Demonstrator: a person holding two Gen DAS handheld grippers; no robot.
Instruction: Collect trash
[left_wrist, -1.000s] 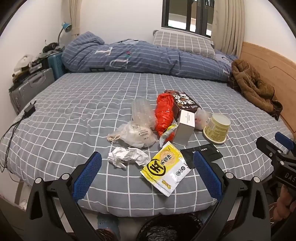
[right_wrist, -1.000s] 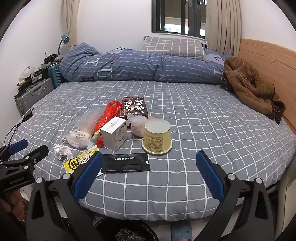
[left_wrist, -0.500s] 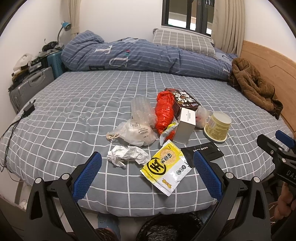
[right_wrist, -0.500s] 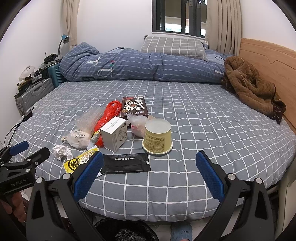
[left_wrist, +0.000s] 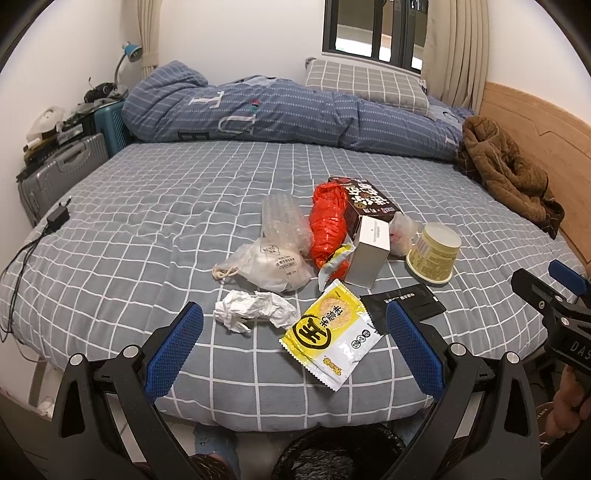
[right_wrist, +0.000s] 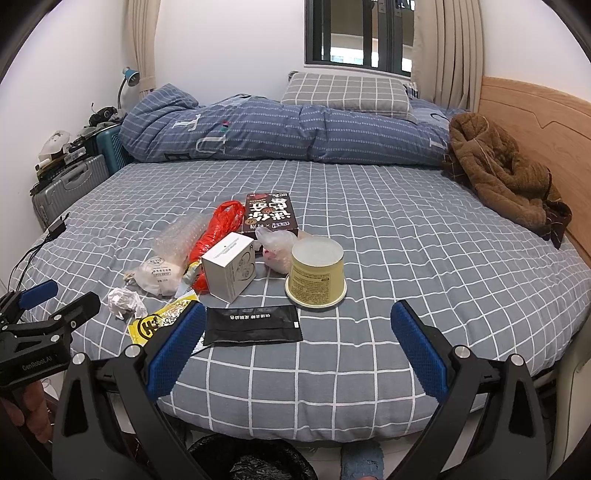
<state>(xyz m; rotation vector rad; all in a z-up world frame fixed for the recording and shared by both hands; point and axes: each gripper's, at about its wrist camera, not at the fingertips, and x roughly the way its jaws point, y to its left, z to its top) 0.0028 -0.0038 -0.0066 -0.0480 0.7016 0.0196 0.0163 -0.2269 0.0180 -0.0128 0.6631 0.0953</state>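
Observation:
Trash lies on the grey checked bed (left_wrist: 147, 229): a yellow snack wrapper (left_wrist: 332, 336), crumpled white paper (left_wrist: 255, 310), a black sachet (left_wrist: 406, 301), a white box (left_wrist: 369, 251), an upturned yellow cup (left_wrist: 436, 254), a red bag (left_wrist: 328, 225), a dark carton (left_wrist: 369, 201) and clear bags (left_wrist: 273, 258). My left gripper (left_wrist: 293, 343) is open and empty just before the wrapper and paper. My right gripper (right_wrist: 295, 343) is open and empty near the sachet (right_wrist: 253, 325) and cup (right_wrist: 316, 273). A black-lined bin (left_wrist: 340, 458) sits below the bed edge.
A folded blue duvet (left_wrist: 295, 114) and pillow (left_wrist: 365, 85) lie at the far end. A brown coat (left_wrist: 509, 173) lies by the wooden headboard (left_wrist: 546, 125). Suitcases (left_wrist: 62, 173) stand at left. A charger and cable (left_wrist: 55, 221) lie on the bed's left edge.
The left gripper has tilted slightly; the trash sits a little higher in its view. The right gripper has hardly moved.

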